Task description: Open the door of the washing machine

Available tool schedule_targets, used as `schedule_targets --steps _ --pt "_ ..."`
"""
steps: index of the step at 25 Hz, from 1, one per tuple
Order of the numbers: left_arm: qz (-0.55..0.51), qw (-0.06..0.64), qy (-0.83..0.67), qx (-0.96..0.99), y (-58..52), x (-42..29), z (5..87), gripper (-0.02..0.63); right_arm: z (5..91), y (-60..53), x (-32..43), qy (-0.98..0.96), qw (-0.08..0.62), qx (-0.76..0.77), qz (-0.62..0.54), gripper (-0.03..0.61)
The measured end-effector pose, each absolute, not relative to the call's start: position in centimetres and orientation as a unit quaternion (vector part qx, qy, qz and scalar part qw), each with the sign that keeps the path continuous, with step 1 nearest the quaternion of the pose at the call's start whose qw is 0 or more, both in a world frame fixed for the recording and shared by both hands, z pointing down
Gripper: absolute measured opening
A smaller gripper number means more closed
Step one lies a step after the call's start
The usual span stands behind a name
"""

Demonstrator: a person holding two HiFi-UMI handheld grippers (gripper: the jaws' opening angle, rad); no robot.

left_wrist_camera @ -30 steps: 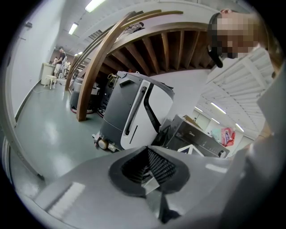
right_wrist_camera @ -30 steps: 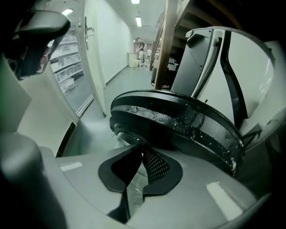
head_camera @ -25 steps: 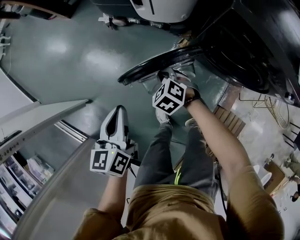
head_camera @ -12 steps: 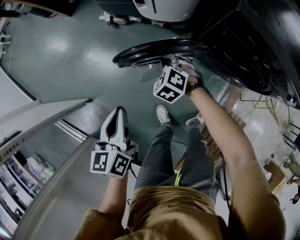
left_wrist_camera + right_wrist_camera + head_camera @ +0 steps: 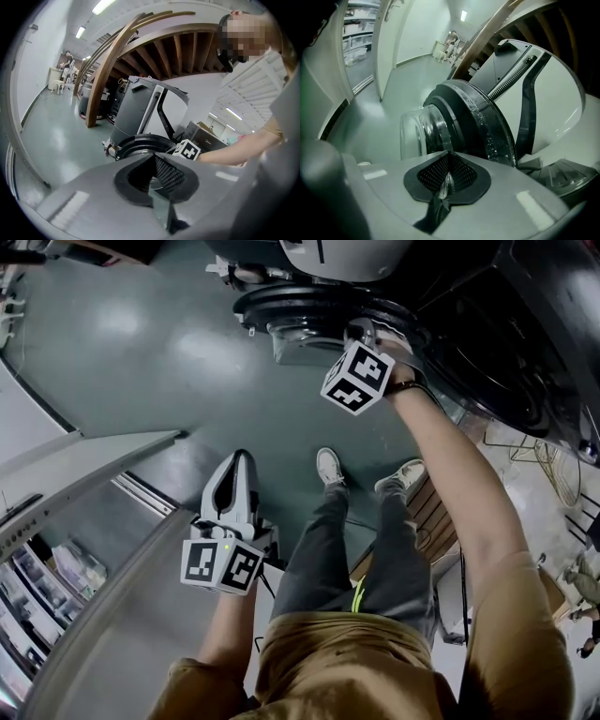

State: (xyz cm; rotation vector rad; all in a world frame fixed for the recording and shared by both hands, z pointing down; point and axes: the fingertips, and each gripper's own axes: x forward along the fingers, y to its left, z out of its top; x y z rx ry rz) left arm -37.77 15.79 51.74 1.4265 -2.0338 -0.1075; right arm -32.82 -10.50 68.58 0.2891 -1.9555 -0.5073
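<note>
Overhead, in the head view, the washing machine (image 5: 492, 348) is seen at the upper right with its dark drum opening exposed. The door (image 5: 300, 307) is found swung well out from that opening and lies near the top edge of the frame, its glass bowl (image 5: 302, 343) bulging from the dark ring. The right gripper (image 5: 359, 334) is held against the door's near end, with its marker cube (image 5: 357, 378) just below. Whether the tips actually touch the ring cannot be determined from this view. The left gripper (image 5: 241, 460) is held low and well apart from the door, over the green floor (image 5: 141, 362), with its claw drawn together and nothing in it. The person's shoes (image 5: 328, 467) are noted between the two grippers.

In the left gripper view, the left gripper (image 5: 152, 185) is confirmed pressed together and empty. The door (image 5: 136, 143) is seen beyond it as a dark ring, with the cube (image 5: 187, 150) of the other gripper at its right side. A grey appliance casing (image 5: 136, 108) is recorded behind the door.

In the right gripper view, the right gripper (image 5: 447, 180) is observed with its pads pressed together and no object identifiable between them. The door (image 5: 478, 126) stands immediately ahead of the tips, edge-on. The glass bowl (image 5: 419, 136) projects to the left, and a white casing (image 5: 562, 108) stands behind.
</note>
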Motion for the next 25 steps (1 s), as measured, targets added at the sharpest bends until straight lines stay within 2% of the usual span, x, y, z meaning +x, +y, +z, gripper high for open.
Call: schedule_targets --steps 7,15,25 --pt "-0.044 0.324 -0.775 0.541 16.2 -38.0 51.8 0.061 68.3 -11.8 -32.7 -0.798 0.530 0.119 -0.260 0.006" --pt "-0.043 0.322 -0.769 0.550 15.4 -37.5 51.8 0.060 67.0 -10.5 -31.9 -0.816 0.514 0.127 -0.232 0.005" --pt "-0.065 0.296 -0.734 0.608 10.0 -34.0 47.8 0.060 60.0 -9.5 -22.3 -0.837 0.488 0.173 -0.175 0.003"
